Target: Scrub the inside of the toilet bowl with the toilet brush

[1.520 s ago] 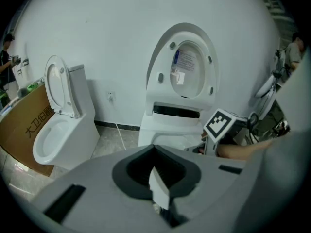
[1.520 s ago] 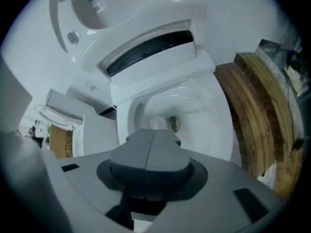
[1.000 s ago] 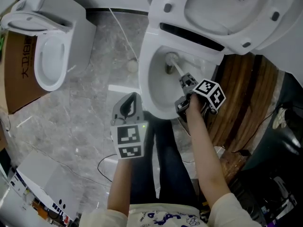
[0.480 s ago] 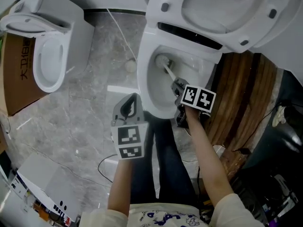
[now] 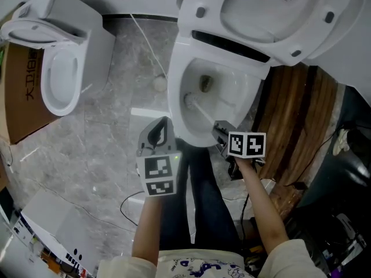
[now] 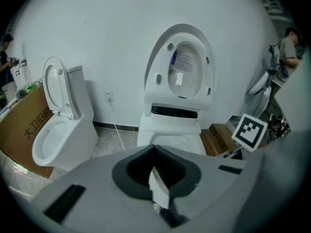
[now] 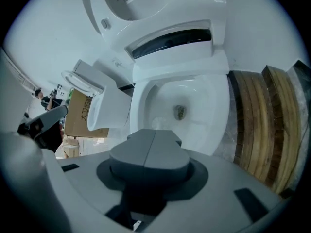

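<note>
floor [image 5: 116, 126]: grey marbled stone
back edge: open toilet [image 5: 177, 91], smaller toilet [image 5: 87, 45] well apart to its left
left edge: cardboard box [image 5: 23, 91] beside smaller toilet
right: wooden boards [image 5: 295, 126]

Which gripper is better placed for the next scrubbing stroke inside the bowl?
Right. The right gripper is shut on the toilet brush, whose head lies inside the toilet bowl, against its wall. The left gripper hangs outside the rim, shut on nothing.
</note>
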Action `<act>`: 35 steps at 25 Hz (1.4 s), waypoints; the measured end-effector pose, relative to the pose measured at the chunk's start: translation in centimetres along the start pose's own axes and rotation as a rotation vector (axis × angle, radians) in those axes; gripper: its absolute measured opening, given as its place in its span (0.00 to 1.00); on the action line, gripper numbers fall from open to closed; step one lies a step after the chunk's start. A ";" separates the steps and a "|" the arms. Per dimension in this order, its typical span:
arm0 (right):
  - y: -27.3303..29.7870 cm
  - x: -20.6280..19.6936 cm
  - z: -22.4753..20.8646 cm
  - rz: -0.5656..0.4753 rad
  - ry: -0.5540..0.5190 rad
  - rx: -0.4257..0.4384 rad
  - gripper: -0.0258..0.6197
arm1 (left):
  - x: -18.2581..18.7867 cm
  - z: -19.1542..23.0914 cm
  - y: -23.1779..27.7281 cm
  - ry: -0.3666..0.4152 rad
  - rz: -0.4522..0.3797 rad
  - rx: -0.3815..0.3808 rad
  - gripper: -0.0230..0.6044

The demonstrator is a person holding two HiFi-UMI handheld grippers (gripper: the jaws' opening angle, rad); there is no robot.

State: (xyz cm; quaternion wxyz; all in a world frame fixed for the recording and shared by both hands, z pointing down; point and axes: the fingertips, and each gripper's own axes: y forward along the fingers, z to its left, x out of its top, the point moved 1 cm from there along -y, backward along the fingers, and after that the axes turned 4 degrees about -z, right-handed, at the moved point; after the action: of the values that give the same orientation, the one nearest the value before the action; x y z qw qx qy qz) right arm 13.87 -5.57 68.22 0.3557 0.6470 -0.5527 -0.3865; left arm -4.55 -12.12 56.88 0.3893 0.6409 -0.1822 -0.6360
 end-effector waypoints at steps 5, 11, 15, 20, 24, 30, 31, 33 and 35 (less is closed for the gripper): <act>-1.5 -2.1 -1.2 0.092 -0.110 -0.009 0.31 | 0.1 -0.1 -0.3 0.012 -0.003 -0.006 0.04; -3.0 -2.2 -3.7 0.192 -0.271 -0.052 0.30 | 0.0 0.2 -0.6 0.020 -0.002 -0.002 0.04; -3.4 -1.2 -5.4 0.215 -0.332 -0.101 0.30 | -0.2 0.4 -0.7 0.021 0.002 0.001 0.04; -3.1 0.8 -6.6 0.224 -0.457 -0.171 0.30 | -0.4 0.5 -0.9 0.025 0.005 0.005 0.04; -2.8 2.7 -7.4 0.215 -0.570 -0.242 0.30 | -0.7 0.7 -1.0 0.024 0.010 0.015 0.04; -2.1 5.8 -8.0 0.170 -0.764 -0.339 0.30 | -0.8 1.1 -1.1 0.030 0.012 0.025 0.04; -2.2 6.3 -8.1 0.162 -0.808 -0.367 0.30 | -0.8 1.2 -1.1 0.030 0.011 0.027 0.04; -2.2 7.2 -8.2 0.140 -0.901 -0.422 0.30 | -0.8 1.4 -1.1 0.027 0.010 0.033 0.04; -2.2 7.9 -8.1 0.115 -0.990 -0.468 0.30 | -0.8 1.6 -1.1 0.023 0.009 0.036 0.04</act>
State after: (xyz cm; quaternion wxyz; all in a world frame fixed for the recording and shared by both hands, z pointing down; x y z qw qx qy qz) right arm 22.83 -12.84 69.04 0.2080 0.2603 -0.5879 -0.7371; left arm -6.42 -11.28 56.81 0.3829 0.6543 -0.1919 -0.6232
